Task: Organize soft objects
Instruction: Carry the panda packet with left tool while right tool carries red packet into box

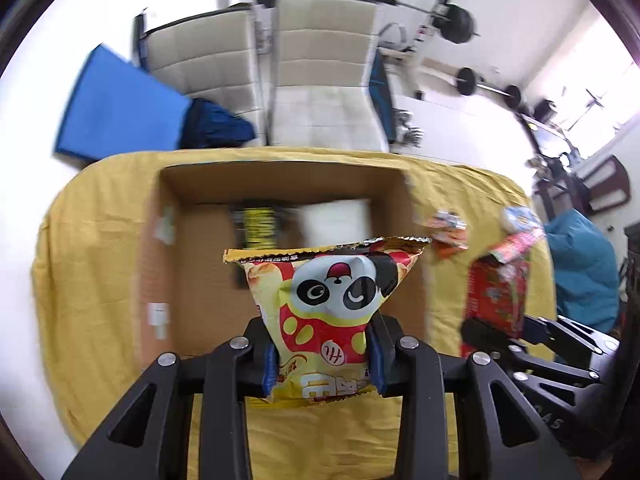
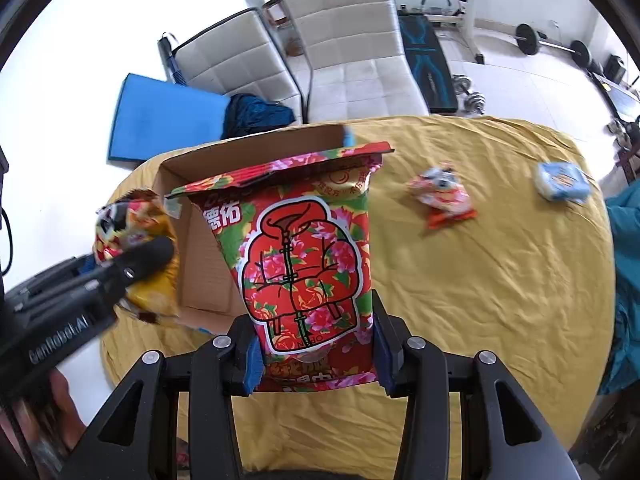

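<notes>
My left gripper (image 1: pixel 322 358) is shut on a yellow and red panda snack bag (image 1: pixel 330 300), held up above the near side of an open cardboard box (image 1: pixel 192 264). My right gripper (image 2: pixel 316 356) is shut on a red flowered bag with a jacket drawing (image 2: pixel 300 256), lifted over the yellow cloth beside the box (image 2: pixel 200 264). In the right wrist view the left gripper (image 2: pixel 132 264) and its panda bag (image 2: pixel 132 224) show at the left. In the left wrist view the right gripper (image 1: pixel 496 332) and the flowered bag (image 1: pixel 498 292) show at the right.
The yellow cloth (image 2: pixel 480 280) covers the table. On it lie a small orange and white packet (image 2: pixel 442 196) and a light blue packet (image 2: pixel 562 182). The box holds a yellow-black item (image 1: pixel 260 224) and a white one (image 1: pixel 336 220). White chairs (image 2: pixel 352 48) stand behind.
</notes>
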Tool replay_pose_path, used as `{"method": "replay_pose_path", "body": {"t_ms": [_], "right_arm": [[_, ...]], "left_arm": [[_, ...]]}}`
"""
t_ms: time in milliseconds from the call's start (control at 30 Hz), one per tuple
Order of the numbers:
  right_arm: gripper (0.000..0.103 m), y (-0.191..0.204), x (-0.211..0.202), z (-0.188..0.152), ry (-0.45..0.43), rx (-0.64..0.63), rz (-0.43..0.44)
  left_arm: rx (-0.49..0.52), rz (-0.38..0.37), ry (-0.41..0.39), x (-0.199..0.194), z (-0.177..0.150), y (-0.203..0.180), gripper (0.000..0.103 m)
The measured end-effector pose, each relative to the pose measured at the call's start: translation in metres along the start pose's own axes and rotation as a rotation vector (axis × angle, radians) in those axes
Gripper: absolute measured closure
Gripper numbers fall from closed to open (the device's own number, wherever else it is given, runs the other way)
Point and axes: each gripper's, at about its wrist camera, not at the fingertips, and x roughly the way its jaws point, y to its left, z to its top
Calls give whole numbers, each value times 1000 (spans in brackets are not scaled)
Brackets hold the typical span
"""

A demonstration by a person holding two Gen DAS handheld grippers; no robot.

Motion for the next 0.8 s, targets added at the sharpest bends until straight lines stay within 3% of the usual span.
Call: {"method": "replay_pose_path", "body": {"t_ms": [167,367,533,800], "right_arm": [[57,33,45,14,40,-11,-35],[57,41,121,25,145,40,-64],[57,40,184,17,241,79,-111],[57,32,244,3,331,118,-161]], "left_arm": [[-22,51,66,32,14,57,71],[-23,113,183,103,32,101,71],[-1,161,280,162,41,113,71],[29,201,370,226,49,114,71]]}}
